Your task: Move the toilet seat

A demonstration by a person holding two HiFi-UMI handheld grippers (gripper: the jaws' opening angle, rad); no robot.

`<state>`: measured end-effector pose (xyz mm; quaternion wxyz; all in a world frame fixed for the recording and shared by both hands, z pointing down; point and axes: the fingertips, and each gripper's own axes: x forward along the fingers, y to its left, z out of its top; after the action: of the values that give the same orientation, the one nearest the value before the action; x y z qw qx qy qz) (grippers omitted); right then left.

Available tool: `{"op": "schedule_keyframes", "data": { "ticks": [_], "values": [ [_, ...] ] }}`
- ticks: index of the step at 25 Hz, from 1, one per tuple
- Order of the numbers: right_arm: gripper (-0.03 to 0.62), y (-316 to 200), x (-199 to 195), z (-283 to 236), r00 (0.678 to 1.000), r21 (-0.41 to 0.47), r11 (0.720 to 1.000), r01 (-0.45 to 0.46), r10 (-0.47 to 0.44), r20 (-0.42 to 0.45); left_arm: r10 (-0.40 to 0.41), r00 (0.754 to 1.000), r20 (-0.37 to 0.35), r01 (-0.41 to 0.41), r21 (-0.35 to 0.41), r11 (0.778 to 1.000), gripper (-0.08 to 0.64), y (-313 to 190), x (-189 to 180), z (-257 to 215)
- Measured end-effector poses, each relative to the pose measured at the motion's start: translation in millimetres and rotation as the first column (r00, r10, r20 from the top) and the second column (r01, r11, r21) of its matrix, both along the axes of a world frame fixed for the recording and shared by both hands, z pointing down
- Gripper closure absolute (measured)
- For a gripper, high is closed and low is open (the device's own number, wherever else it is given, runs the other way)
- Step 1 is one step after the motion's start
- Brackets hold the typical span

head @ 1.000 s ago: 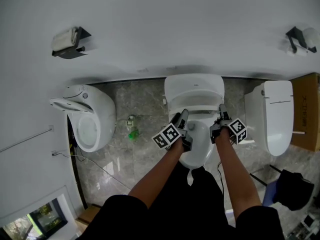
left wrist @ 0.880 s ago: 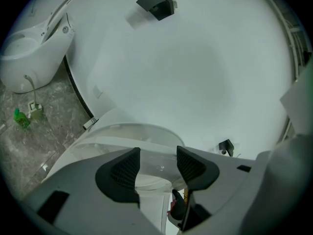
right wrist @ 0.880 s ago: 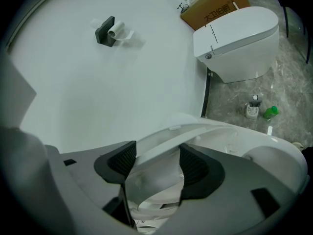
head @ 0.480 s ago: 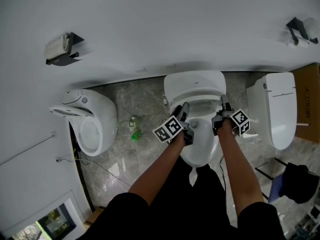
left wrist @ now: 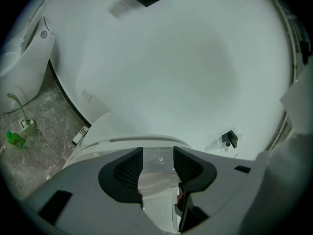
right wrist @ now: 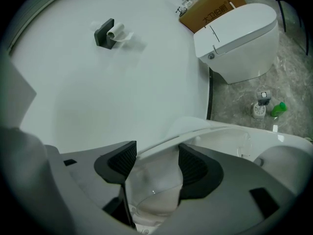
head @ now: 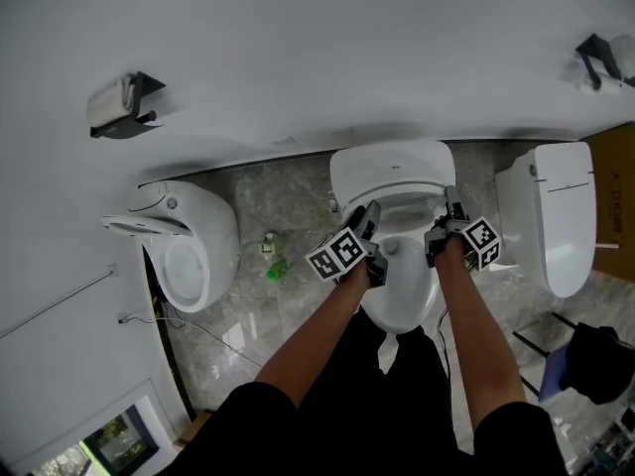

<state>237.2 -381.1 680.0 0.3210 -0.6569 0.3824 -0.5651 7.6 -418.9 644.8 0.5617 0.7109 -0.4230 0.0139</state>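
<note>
The middle white toilet (head: 392, 172) stands against the wall, and its seat (head: 405, 216) lies between my two grippers. My left gripper (head: 371, 214) reaches in at the seat's left side. In the left gripper view its jaws (left wrist: 158, 163) are closing, with glossy white seat surface (left wrist: 157, 180) showing in the gap and the pads still apart from it. My right gripper (head: 451, 202) sits at the seat's right side. In the right gripper view its jaws (right wrist: 157, 163) stand apart, and the seat's edge (right wrist: 215, 129) runs across just past the pads.
A toilet with a raised seat (head: 189, 241) stands to the left, a closed one (head: 551, 216) to the right. A green bottle (head: 275, 269) lies on the marble floor. Paper holders (head: 119, 102) hang on the wall. A cardboard box (head: 620, 186) and a dark bag (head: 600, 360) sit at far right.
Both grippers have crept a little toward the wall along the sides of the seat. The toilet itself looks unchanged.
</note>
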Motion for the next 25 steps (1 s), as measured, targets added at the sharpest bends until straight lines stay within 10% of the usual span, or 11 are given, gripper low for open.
{"op": "schedule_keyframes", "data": {
  "ticks": [18, 25],
  "values": [
    [0.314, 69, -24, -24, 0.989, 0.097, 0.984, 0.151, -0.150, -0.013, 0.064, 0.995, -0.071, -0.050, 0.180, 0.982, 0.330, 30, -9, -38],
    [0.314, 124, -29, -83, 0.941, 0.140, 0.939, 0.314, -0.288, -0.181, 0.135, 0.989, -0.057, -0.111, 0.308, 0.945, 0.330, 92, -13, -87]
  ]
}}
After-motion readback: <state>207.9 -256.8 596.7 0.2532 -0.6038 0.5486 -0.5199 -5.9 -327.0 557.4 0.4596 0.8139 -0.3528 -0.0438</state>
